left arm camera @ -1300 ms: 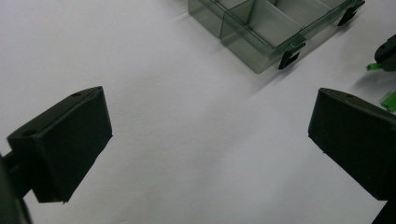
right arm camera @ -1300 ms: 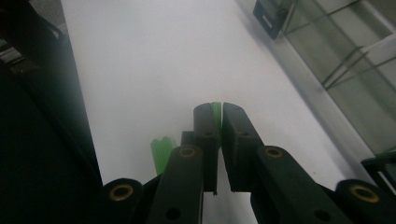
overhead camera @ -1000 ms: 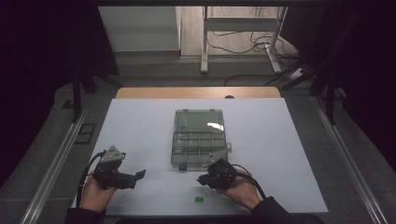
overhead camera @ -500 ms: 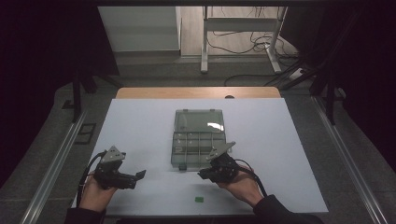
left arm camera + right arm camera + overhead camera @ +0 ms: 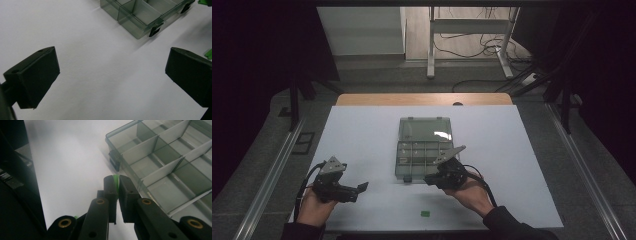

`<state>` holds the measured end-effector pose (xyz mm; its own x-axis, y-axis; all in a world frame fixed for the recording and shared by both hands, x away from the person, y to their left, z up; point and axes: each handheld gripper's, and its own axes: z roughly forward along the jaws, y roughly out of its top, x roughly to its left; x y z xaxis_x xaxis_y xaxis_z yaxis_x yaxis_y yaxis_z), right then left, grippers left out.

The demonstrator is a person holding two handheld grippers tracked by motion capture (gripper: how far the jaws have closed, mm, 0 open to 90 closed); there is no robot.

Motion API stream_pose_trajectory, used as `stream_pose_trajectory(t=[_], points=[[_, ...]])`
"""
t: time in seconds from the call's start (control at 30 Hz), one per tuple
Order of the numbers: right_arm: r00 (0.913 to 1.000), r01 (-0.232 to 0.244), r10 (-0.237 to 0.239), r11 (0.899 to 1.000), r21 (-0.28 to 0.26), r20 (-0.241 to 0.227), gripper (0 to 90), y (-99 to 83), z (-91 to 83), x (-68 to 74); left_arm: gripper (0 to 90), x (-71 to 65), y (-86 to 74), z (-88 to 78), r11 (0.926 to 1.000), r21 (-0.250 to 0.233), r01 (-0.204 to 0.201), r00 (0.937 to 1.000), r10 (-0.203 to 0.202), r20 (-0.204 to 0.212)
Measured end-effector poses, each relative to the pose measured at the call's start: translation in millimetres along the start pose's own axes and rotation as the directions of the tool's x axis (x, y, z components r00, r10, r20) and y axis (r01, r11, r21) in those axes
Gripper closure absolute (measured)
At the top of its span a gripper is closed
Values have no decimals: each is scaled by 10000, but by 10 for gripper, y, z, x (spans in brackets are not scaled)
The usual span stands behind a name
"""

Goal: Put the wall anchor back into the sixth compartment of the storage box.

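— Green, that little piece [image 5: 115, 180]. Where is it?
— Pinched tight between the 2 jaws of the right gripper [image 5: 115, 180], right at the near edge of the clear box [image 5: 172, 170] with its lid open.
— And the left gripper [image 5: 110, 75]?
— Its jaws stand wide apart with nothing in them, over the white table [image 5: 362, 135], near the box.
— Any more green?
— 1 small green bit [image 5: 425, 214] lies near the table's front edge.
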<state>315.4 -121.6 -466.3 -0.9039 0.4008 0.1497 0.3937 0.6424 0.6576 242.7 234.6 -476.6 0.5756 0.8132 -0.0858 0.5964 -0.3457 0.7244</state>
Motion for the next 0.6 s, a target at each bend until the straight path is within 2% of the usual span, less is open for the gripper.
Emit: stream_pose_trajectory(t=[0.6], points=[[9989, -298, 310, 9990, -337, 343, 843, 137, 37, -158, 0, 1, -1, 0, 10000, -32, -29, 10000, 29, 8]])
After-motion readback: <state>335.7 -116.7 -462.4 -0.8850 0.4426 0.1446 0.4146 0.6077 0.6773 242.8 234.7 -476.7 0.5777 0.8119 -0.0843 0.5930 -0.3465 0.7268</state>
